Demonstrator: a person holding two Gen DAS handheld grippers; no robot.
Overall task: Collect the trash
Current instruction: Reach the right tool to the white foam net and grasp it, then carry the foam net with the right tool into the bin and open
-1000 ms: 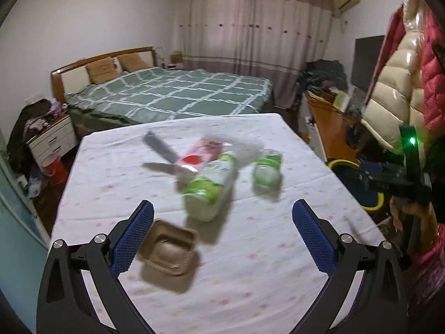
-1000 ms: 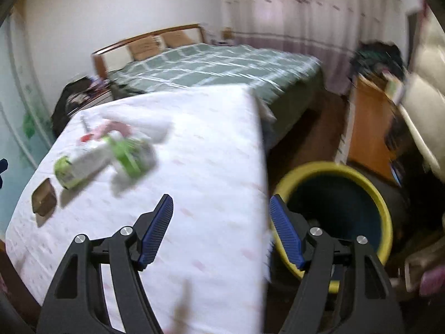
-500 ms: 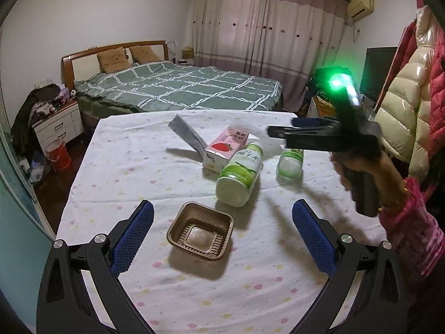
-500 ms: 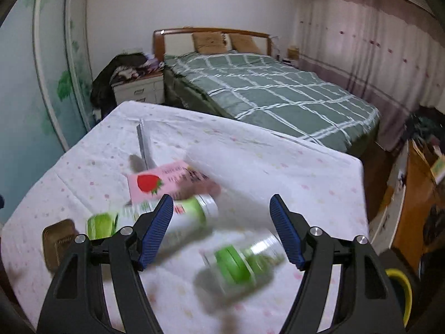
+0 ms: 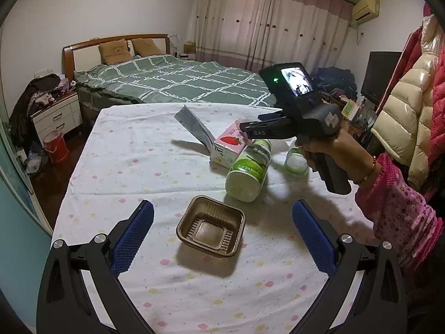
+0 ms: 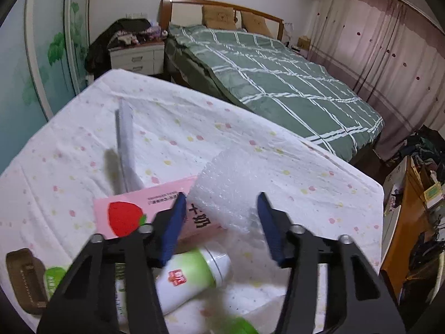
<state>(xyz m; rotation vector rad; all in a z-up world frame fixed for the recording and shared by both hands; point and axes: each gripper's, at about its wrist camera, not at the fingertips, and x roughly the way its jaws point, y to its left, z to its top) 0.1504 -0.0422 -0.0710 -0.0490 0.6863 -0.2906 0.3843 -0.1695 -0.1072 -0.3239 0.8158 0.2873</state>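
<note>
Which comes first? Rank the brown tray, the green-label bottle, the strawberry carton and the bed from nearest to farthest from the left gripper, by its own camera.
From the left gripper:
1. brown tray, between its fingers
2. green-label bottle, beyond, slightly right
3. strawberry carton, behind the bottle
4. bed, past the table

Bare cloth runs along the table's left edge and near corners. Toward its far right, the pink carton, two bottles and brown tray crowd together, blocking passage.

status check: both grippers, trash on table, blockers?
Left gripper open, above brown tray. Right gripper closing around bubble wrap, pads not pressing yet. Pink carton and bottle crowd the left finger.
</note>
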